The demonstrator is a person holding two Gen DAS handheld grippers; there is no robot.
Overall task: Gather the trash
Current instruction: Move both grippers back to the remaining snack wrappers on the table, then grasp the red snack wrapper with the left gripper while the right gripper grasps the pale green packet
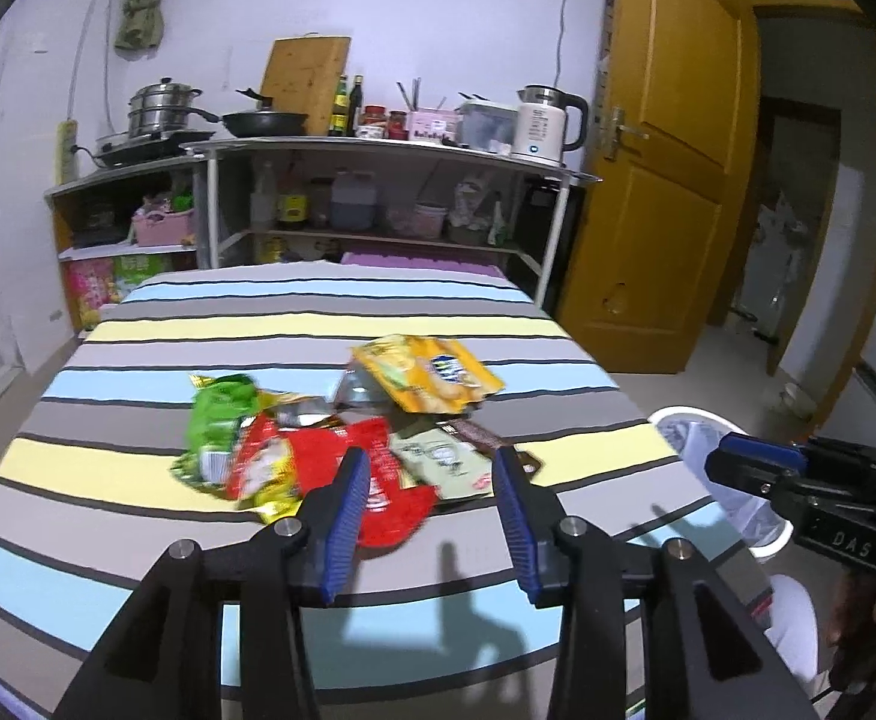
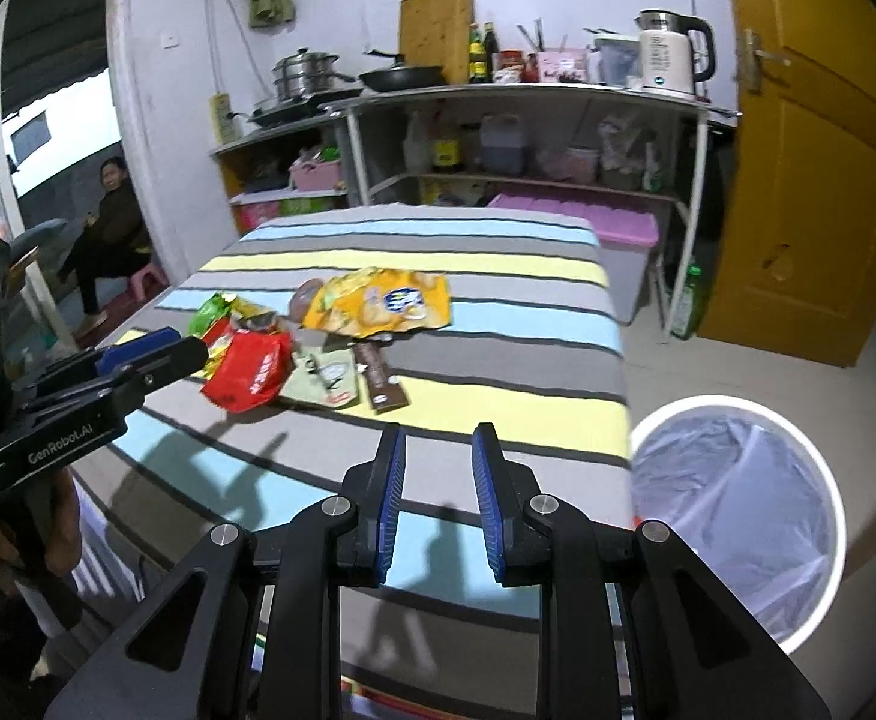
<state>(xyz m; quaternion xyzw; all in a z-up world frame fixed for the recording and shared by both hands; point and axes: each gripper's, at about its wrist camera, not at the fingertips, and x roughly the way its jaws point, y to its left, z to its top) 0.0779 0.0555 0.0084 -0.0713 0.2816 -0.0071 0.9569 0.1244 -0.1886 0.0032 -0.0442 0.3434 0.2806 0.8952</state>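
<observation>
The black left gripper with blue pads (image 1: 432,468) hangs with its jaws apart over a striped cloth-covered table (image 1: 138,480). Beyond its tips lies a blurred heap: a crumpled red foil wrapper (image 1: 390,480), perhaps a green snack bag (image 1: 216,426), and a yellow chip bag (image 1: 432,372).
</observation>
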